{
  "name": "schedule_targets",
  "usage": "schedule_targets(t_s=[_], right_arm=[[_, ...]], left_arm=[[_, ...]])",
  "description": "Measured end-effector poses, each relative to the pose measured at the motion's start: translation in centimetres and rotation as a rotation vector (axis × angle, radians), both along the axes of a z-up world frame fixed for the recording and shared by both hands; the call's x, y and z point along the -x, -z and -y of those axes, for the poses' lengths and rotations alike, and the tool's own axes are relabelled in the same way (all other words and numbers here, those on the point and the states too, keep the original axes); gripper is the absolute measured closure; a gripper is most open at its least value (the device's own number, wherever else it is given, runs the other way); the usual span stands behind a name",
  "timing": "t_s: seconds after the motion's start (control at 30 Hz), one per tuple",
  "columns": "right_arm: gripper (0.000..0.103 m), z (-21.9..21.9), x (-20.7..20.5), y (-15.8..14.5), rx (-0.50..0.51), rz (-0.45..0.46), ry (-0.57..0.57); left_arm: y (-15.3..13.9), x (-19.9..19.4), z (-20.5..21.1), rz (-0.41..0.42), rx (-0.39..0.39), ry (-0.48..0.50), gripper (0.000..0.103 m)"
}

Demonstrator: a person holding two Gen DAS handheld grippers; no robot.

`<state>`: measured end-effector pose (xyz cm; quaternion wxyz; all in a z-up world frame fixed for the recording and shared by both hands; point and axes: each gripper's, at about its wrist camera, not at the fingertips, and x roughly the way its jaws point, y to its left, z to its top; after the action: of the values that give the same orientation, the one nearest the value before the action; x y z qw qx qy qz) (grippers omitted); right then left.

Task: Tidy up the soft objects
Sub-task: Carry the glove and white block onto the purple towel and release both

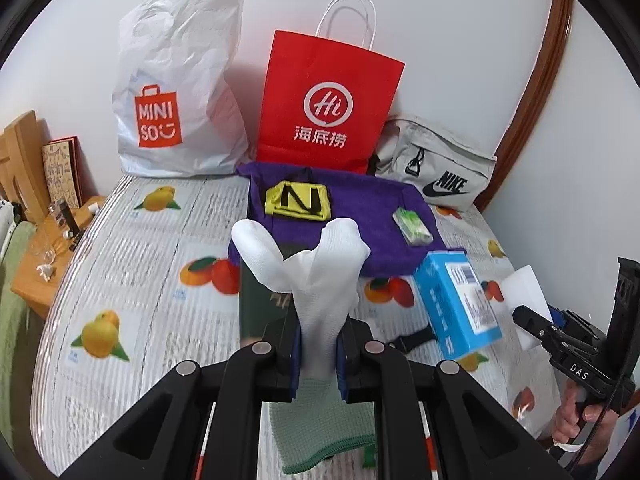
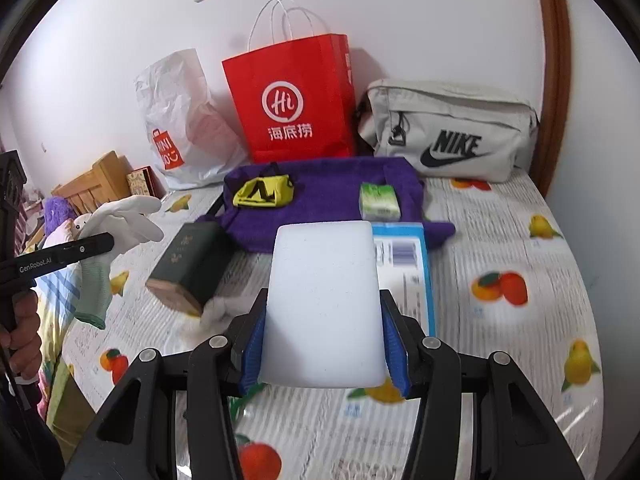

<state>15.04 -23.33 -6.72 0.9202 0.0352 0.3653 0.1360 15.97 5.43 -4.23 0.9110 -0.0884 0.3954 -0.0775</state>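
On my left, my left gripper (image 1: 316, 354) has its fingers closed tight on a white knit glove with a pale green cuff (image 1: 316, 280), holding it up above the bed with the fruit-print cover (image 1: 132, 280). Below and beyond it lies a dark green box (image 2: 192, 264), then a purple towel (image 2: 332, 196) carrying a yellow-and-black folded cloth (image 2: 264, 192) and a small green tissue pack (image 2: 378, 200). Just beside the towel's near edge lies a blue carton (image 2: 404, 260). On my right, my right gripper (image 2: 324, 348) pinches a white foam sponge block (image 2: 324, 304) between its blue-padded fingers, lifted over the bed.
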Motion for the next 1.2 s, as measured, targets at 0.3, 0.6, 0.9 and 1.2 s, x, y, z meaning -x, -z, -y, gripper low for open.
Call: schedule_targets(t_s=[0.3,0.6,0.9,1.2], right_arm=[[0.052,-0.4,-5.4,-0.6,-0.011,-0.008,-0.024],[0.052,-0.7,-11.0,0.2,-0.027,-0.038,-0.029],[0.052,-2.1,-15.5,0.7,-0.005,-0.038,-0.047],[0.052,-3.4,-20.1,3.2,0.013,-0.117,-0.047]], left_arm=[[-0.3,-4.3,0.2,-0.008,-0.025,-0.021,0.090],[0.7,-8.6,0.3,-0.026,-0.017,-0.043,0.090],[2.1,-12.2,0.3,-0.052,-0.022,-0.053,0.090],[3.1,-15.8,0.4,-0.072,-0.026,-0.038,0.090]])
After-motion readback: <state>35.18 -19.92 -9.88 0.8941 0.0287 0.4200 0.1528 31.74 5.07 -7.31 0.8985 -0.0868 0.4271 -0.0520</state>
